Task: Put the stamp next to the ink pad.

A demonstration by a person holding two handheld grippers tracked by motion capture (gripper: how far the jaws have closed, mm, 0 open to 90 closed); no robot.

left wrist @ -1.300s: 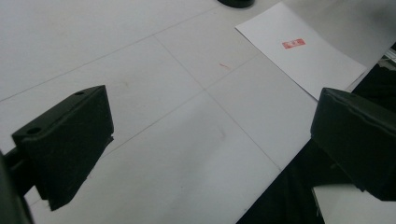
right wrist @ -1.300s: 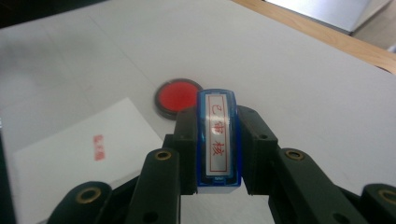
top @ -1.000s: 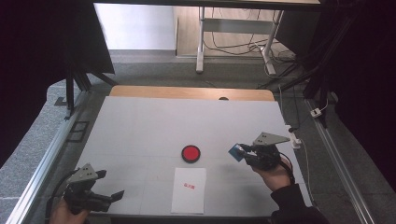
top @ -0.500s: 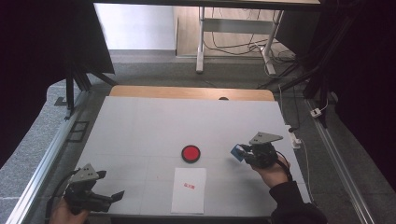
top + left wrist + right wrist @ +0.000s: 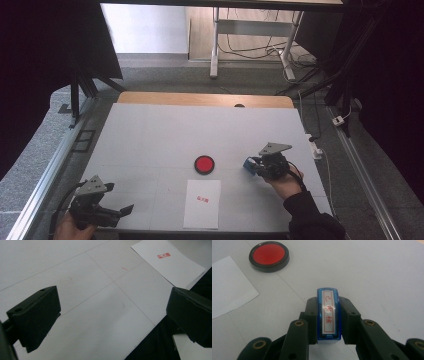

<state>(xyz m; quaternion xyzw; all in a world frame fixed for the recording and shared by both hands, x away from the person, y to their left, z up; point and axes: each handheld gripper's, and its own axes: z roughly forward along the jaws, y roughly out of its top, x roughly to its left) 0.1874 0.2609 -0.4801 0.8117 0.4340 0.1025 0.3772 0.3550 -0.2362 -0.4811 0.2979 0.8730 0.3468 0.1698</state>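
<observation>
One stamp (image 5: 329, 315), base hidden

White table (image 5: 150, 135) with ink pad (image 5: 204, 164), stamped paper (image 5: 202, 203).

From my seat the high view reads evenly lit across the white table (image 5: 150, 135), with the frame's upper left and right edges dropping into near black. Daylight seems to pour from the top centre, brightening the floor there. Shadows on the tabletop are faint and soft. In the left gripper view the near jaws are big, dark and soft-edged, while the sheet of paper (image 5: 172, 265) at upper right stays fairly sharp. In the right gripper view a small glare spot sits on the blue stamp (image 5: 329, 315), and the red ink pad (image 5: 269, 255) at upper left looks slightly soft.
</observation>
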